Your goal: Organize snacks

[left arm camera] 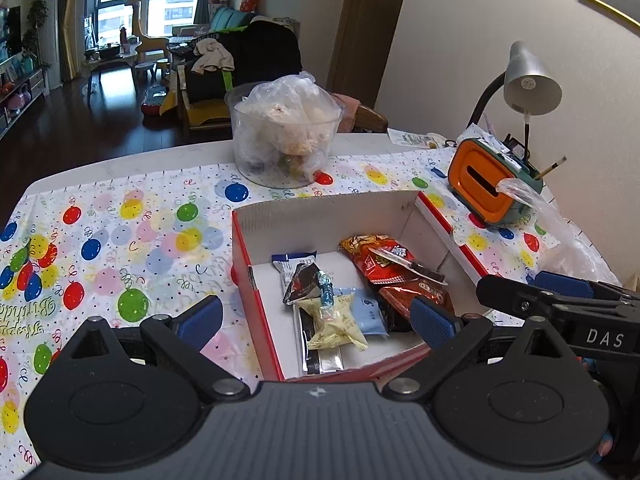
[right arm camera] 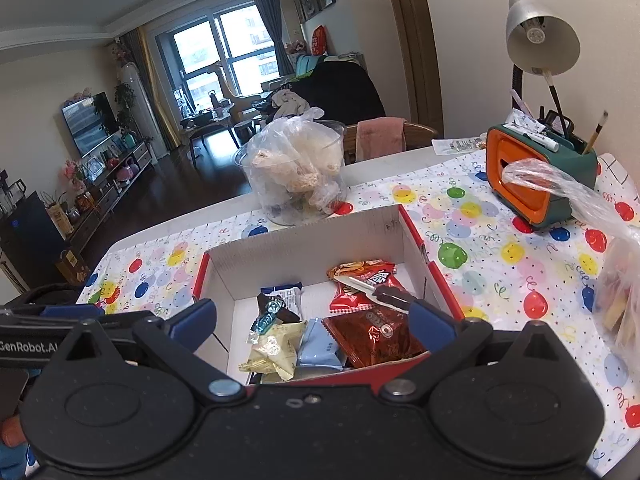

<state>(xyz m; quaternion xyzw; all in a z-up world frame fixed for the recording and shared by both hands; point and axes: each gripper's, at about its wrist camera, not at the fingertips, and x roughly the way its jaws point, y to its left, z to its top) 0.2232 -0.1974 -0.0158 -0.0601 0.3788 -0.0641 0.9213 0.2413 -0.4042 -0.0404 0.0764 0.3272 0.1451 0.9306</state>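
Observation:
A red cardboard box (left arm camera: pixel 244 252) (right arm camera: pixel 304 224) with a white inside stands on the balloon-print tablecloth. It holds several snack packets: a red chip bag (left arm camera: pixel 380 260) (right arm camera: pixel 362 284), a dark red Oreo pack (left arm camera: pixel 412 296) (right arm camera: pixel 376 334), a pale blue packet (left arm camera: pixel 370 314) (right arm camera: pixel 320 350) and a cream packet (left arm camera: pixel 338 324) (right arm camera: pixel 272 350). My left gripper (left arm camera: pixel 318 316) is open and empty above the box's near edge. My right gripper (right arm camera: pixel 312 320) is open and empty too, beside it; it also shows in the left wrist view (left arm camera: pixel 560 304).
A clear tub (left arm camera: pixel 284 136) (right arm camera: pixel 298 172) with bagged snacks stands behind the box. An orange and green desk organizer (left arm camera: pixel 492 180) (right arm camera: pixel 536 180) and a grey lamp (left arm camera: pixel 528 80) (right arm camera: pixel 540 36) stand at the back right. A plastic bag (right arm camera: pixel 616 280) lies at the right.

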